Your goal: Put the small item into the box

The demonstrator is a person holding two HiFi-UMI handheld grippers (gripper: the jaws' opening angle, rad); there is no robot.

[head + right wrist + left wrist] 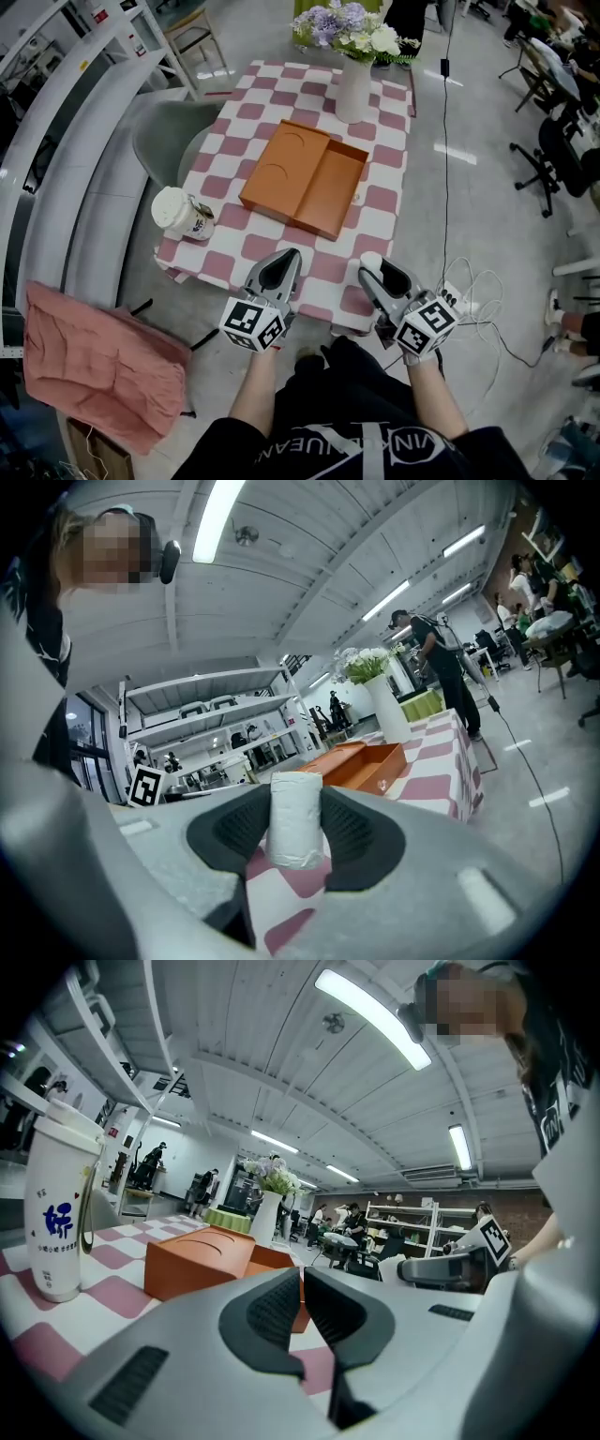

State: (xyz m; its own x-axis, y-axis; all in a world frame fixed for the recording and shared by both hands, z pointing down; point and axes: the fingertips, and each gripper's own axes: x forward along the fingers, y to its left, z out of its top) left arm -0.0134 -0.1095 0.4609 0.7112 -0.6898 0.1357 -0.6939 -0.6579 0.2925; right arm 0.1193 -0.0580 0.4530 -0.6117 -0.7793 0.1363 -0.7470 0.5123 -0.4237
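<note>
1 small white roll (296,819), likely light and squashy so best squeezed gently, sits pinched mid-body between the right gripper's (373,269) jaws short of the open box (323,187), while the left gripper's (302,1283) jaws meet empty.

Orange box (305,178), pink-and-white checked tablecloth (389,155), white small item (295,817), white cup (58,1213) with blue print

Matt orange cardboard box (305,178) lies on checked cloth (281,248); white roll (295,819) looks papery.
</note>
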